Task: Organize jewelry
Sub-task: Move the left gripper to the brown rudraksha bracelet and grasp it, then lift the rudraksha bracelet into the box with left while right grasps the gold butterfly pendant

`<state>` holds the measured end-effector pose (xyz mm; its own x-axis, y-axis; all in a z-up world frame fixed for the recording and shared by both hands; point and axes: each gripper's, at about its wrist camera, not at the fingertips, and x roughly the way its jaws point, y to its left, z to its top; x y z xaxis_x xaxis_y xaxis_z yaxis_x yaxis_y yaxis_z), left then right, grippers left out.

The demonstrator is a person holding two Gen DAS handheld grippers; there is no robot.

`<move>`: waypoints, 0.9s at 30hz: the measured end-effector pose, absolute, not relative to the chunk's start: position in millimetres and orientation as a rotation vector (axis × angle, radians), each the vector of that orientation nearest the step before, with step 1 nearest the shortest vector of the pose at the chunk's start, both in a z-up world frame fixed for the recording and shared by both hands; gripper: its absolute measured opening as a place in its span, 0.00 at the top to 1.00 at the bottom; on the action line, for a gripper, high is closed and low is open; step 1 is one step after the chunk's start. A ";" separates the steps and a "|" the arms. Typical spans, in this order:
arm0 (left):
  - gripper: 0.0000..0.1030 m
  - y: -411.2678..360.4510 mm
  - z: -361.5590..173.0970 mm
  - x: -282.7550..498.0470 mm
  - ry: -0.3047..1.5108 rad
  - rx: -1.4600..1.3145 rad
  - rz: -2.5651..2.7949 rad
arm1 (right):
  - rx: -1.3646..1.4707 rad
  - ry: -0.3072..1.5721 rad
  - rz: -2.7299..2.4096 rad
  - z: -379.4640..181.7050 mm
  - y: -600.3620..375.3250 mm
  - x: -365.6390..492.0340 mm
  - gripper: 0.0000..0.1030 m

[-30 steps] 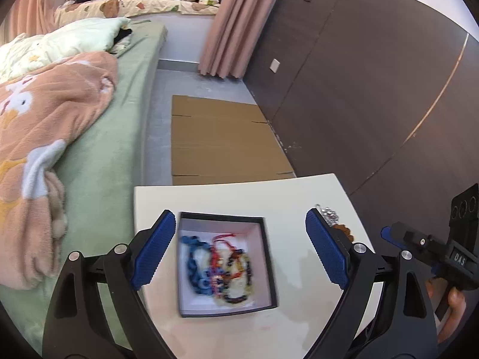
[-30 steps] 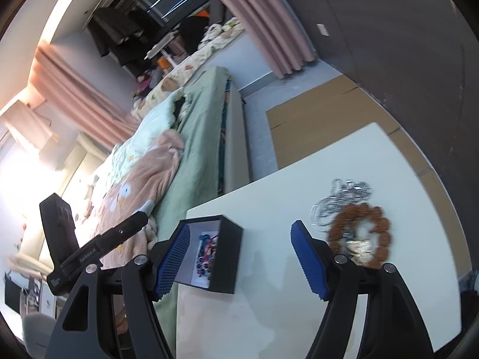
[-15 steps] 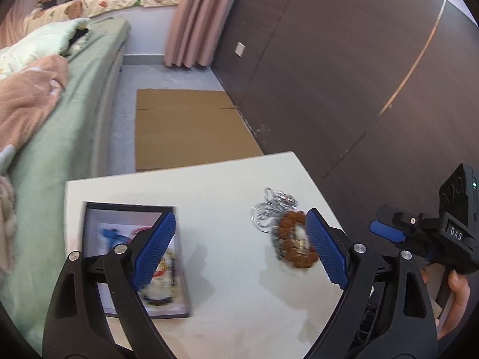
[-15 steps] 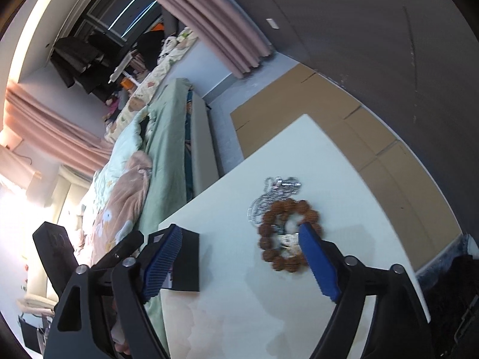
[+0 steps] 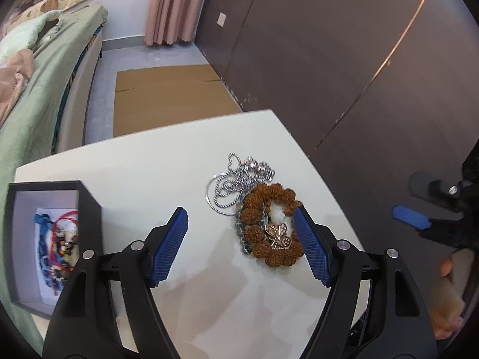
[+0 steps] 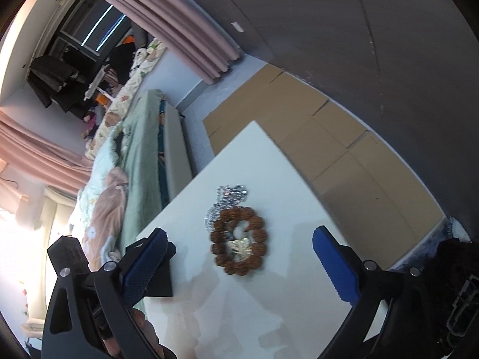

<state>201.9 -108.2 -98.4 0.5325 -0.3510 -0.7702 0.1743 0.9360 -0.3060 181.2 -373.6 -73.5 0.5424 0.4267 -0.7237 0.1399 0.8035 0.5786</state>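
1. Both claws have swung away from the black box toward the jewelry pile since a second ago; the box (image 5: 48, 239), then centred between the left claw's pads, now sits at the left edge of the left wrist view.
2. Left claw (image 5: 242, 245): jaws apart and closing. Its right pad sits at the rim of the brown bead bracelet (image 5: 269, 224); whether it touches, I cannot tell. Nothing is gripped.
3. Right claw (image 6: 239, 269): jaws wide and opening, straddling the bracelet (image 6: 239, 242) from nearer the camera, nothing between the pads.
4. Task items: the bracelet lies flat on the white tabletop (image 5: 149, 179) with a gold butterfly charm (image 5: 278, 233) inside its ring. A silver chain (image 5: 236, 179) lies tangled against its far side.
5. The box stands open at the tabletop's left, holding blue and red beaded pieces.
6. Room: flattened cardboard (image 5: 167, 98) on the floor beyond the tabletop, a dark panelled wall to the right, a green-covered bed (image 5: 36, 95) to the left, pink curtains behind.
7. Obscured: the box is mostly hidden behind the left claw in the right wrist view; the bracelet is motion-blurred there.
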 end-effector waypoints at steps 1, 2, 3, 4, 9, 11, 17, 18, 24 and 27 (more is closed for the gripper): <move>0.32 -112.8 -103.3 203.3 0.970 -0.191 -0.313 | 0.648 1.002 0.184 -75.2 -375.5 181.3 0.07; 0.34 -116.6 -107.9 204.6 0.979 -0.181 -0.309 | 0.651 1.006 0.183 -76.6 -376.7 181.2 0.07; 0.36 -119.7 -112.4 205.1 0.987 -0.174 -0.308 | 0.652 1.008 0.182 -76.7 -377.7 180.5 0.07; 0.38 -124.3 -118.0 206.7 0.997 -0.166 -0.306 | 0.655 1.008 0.182 -77.4 -379.5 180.7 0.07; 0.44 -136.3 -132.6 214.5 1.022 -0.126 -0.292 | 0.656 1.015 0.183 -79.5 -382.4 182.5 0.07; 0.50 -138.7 -135.4 217.7 1.029 -0.125 -0.289 | 0.651 1.020 0.191 -79.9 -380.8 182.7 0.07; 0.80 -145.9 -143.3 220.4 1.047 -0.106 -0.304 | 0.641 1.018 0.191 -79.2 -378.5 182.3 0.07; 0.81 -146.5 -142.4 220.1 1.049 -0.093 -0.301 | 0.636 1.023 0.191 -80.2 -377.0 183.2 0.07; 0.82 -136.7 -119.1 212.8 1.014 -0.154 -0.378 | 0.611 1.039 0.195 -82.3 -367.5 186.8 0.07; 0.82 -130.4 -104.4 207.4 0.988 -0.185 -0.407 | 0.602 1.038 0.196 -81.8 -364.1 187.9 0.07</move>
